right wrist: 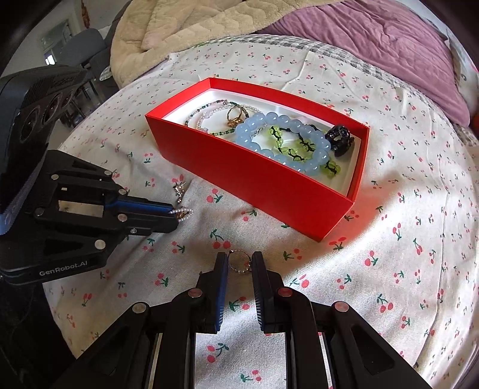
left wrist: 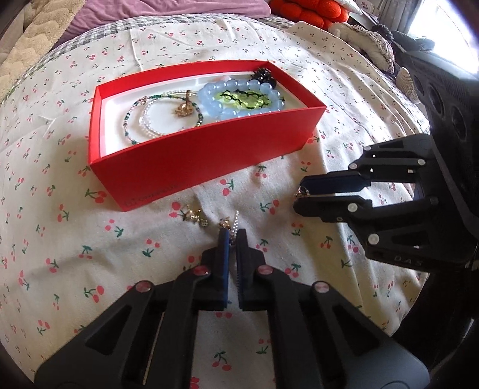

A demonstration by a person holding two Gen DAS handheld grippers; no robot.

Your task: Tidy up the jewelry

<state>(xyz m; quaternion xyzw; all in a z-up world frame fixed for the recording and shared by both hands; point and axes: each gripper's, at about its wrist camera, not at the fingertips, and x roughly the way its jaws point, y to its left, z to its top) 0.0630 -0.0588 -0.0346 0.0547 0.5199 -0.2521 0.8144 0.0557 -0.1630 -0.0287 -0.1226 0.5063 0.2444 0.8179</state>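
Note:
A red box point(left wrist: 191, 155) point(right wrist: 257, 182) with a white inside lies on the cherry-print bedspread. It holds a blue bead bracelet point(left wrist: 239, 100) point(right wrist: 281, 140), a green bead bracelet, thin bead strands, a gold ring point(right wrist: 235, 116) and a black piece point(right wrist: 339, 139). My left gripper point(left wrist: 232, 233) point(right wrist: 176, 214) is shut on a small pearl-and-gold piece point(right wrist: 181, 213) near the bedspread. My right gripper point(right wrist: 239, 261) point(left wrist: 299, 194) is shut on a small ring with beads point(right wrist: 239, 264), held above the bedspread in front of the box. A gold earring point(left wrist: 194, 217) point(right wrist: 178, 190) lies loose on the cloth.
A purple quilt point(right wrist: 374, 45) and a beige blanket point(right wrist: 194, 27) lie behind the box. Red cushions point(left wrist: 308, 12) and dark items sit at the bed's far right in the left wrist view.

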